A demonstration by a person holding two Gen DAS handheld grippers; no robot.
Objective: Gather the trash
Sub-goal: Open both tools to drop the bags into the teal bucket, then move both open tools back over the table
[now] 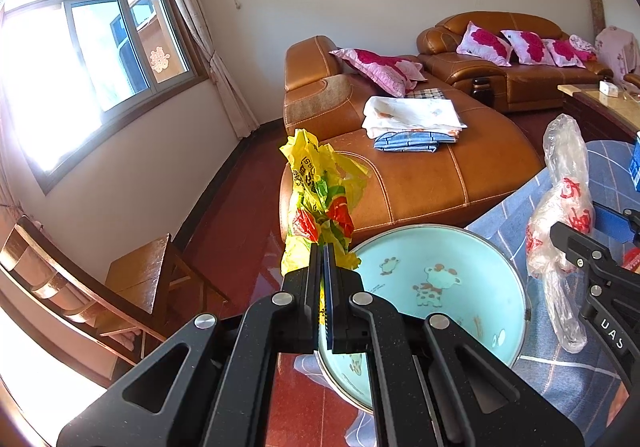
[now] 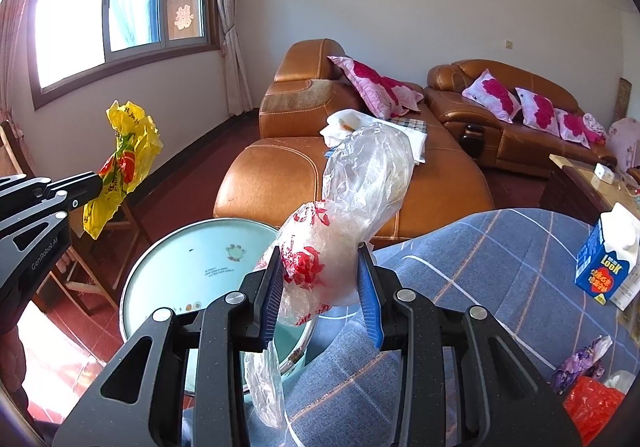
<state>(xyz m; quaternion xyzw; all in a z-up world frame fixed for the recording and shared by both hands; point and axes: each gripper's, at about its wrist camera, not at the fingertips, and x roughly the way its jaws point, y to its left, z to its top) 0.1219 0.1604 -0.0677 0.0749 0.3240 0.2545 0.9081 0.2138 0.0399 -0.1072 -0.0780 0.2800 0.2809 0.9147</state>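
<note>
My left gripper [image 1: 324, 247] is shut on a crumpled yellow plastic bag [image 1: 316, 199] with red and green print, held in the air beside a light blue basin [image 1: 472, 247]. The right wrist view shows the same yellow bag [image 2: 128, 151] at the left, pinched in the left gripper [image 2: 98, 181]. My right gripper [image 2: 320, 267] is shut on a clear plastic bag [image 2: 360, 183] with red print, bunched between its blue pads above the basin [image 2: 180, 259] rim. That clear bag [image 1: 564, 183] hangs at the right of the left wrist view.
A blue checked cloth [image 2: 480, 267] covers the table at the right, with a blue and white carton [image 2: 608, 267], a purple wrapper [image 2: 580, 363] and a red bag [image 2: 592, 407] on it. A brown leather sofa [image 2: 360, 175] stands behind. A wooden chair [image 1: 132, 279] stands at the left.
</note>
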